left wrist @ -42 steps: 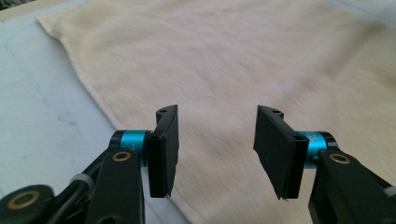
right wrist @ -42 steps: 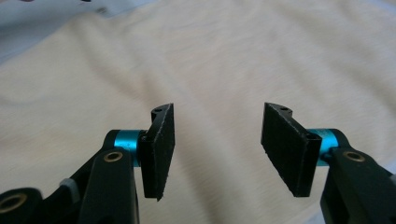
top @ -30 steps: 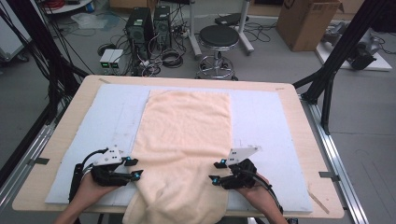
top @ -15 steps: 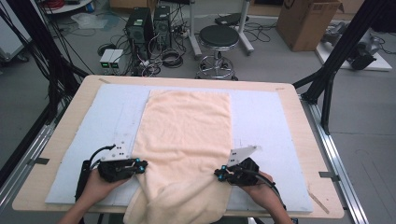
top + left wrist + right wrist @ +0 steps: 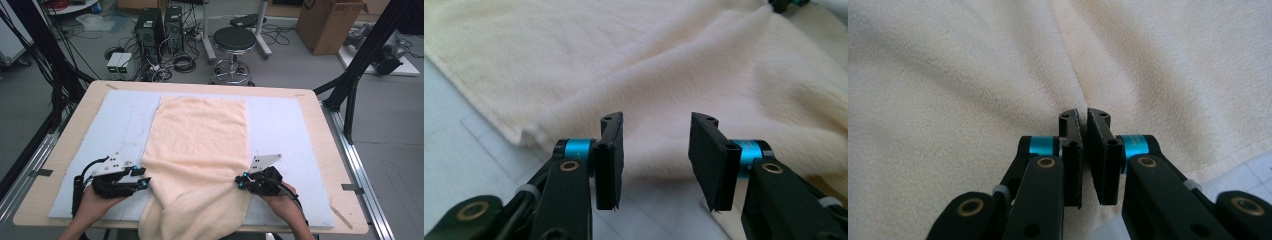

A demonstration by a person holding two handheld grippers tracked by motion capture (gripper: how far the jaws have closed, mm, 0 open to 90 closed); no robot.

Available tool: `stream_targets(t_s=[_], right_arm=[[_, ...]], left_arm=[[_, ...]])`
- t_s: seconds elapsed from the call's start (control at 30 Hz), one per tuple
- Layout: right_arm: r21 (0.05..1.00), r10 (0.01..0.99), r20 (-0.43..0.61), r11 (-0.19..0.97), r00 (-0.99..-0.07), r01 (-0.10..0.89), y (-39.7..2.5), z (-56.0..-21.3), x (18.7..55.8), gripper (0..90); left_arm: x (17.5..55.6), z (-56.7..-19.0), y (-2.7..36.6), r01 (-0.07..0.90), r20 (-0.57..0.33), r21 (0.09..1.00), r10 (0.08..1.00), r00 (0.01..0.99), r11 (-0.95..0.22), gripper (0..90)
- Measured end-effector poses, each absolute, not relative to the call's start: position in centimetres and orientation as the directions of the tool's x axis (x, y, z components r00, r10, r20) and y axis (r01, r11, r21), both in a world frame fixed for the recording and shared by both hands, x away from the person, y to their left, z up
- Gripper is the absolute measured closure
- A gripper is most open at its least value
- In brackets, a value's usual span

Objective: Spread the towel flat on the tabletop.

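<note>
Cream towel (image 5: 200, 150) laid lengthwise on pale mat (image 5: 125, 120), long axis running from near edge toward far edge of surface (image 5: 65, 145).

Far end flat and square, stopping short of mat's far border; near end bunched and draped over near edge of surface, hanging below it. Bare mat strips open on both long sides of towel, left strip wider than right; wooden margin of surface clear all round mat. Left gripper (image 5: 141, 179) just beside towel's left edge near front, fingers (image 5: 610, 150) apart, with towel's left edge straight ahead between them, not gripped. Right gripper (image 5: 241, 182) at towel's right edge, fingers (image 5: 1070, 145) together, clamped on a raised fold of cloth, creases radiating from pinch point.
</note>
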State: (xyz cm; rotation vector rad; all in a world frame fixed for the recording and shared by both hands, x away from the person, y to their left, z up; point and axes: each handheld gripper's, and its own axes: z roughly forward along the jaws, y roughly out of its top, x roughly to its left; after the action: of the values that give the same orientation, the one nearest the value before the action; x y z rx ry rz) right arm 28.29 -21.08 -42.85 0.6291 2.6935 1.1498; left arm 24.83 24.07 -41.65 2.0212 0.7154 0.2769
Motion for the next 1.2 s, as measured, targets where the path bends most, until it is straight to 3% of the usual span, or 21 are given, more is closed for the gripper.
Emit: stream_targets(t_s=[0.23,0.47,0.57,0.63,0.67,0.93,1.1,1.17,1.2], right_arm=[[0.737,0.452,0.053,0.584,-0.89,0.341,-21.3,-43.3,28.2,79.8],[0.733,0.454,0.055,0.587,-0.889,0.345,-21.2,-43.6,28.4,77.0],[0.729,0.452,0.055,0.591,-0.891,0.345,-21.1,-43.7,28.4,76.7],[0.727,0.449,0.053,0.595,-0.892,0.343,-21.1,-43.8,28.4,76.5],[0.729,0.45,0.051,0.594,-0.892,0.341,-21.1,-43.8,28.4,76.3],[0.731,0.452,0.057,0.589,-0.89,0.346,-21.2,-43.8,28.5,75.3],[0.729,0.461,0.059,0.586,-0.885,0.354,-21.2,-43.8,28.4,74.2],[0.728,0.461,0.06,0.587,-0.885,0.355,-21.2,-43.8,28.4,73.5],[0.728,0.463,0.061,0.586,-0.884,0.357,-21.2,-43.9,28.4,73.0]], left_arm=[[22.7,-43.3,23.3,0.37,-0.106,0.803,0.498,0.861,-0.468,63.0],[23.2,-44.3,21.7,0.373,-0.1,0.764,0.474,0.875,-0.526,58.1],[23.1,-44.3,21.5,0.36,-0.082,0.766,0.475,0.876,-0.532,69.7],[22.9,-44.1,21.9,0.353,-0.086,0.772,0.463,0.882,-0.529,84.0],[22.6,-44.1,22.0,0.359,-0.096,0.771,0.462,0.882,-0.525,85.3],[18.4,-43.5,23.2,0.329,-0.119,0.795,0.401,0.908,-0.509,86.3],[14.3,-42.4,23.0,0.281,-0.14,0.81,0.294,0.945,-0.515,86.1],[13.5,-41.8,22.9,0.27,-0.146,0.835,0.281,0.949,-0.48,84.1],[13.5,-41.6,22.8,0.274,-0.144,0.839,0.294,0.945,-0.47,76.4]])
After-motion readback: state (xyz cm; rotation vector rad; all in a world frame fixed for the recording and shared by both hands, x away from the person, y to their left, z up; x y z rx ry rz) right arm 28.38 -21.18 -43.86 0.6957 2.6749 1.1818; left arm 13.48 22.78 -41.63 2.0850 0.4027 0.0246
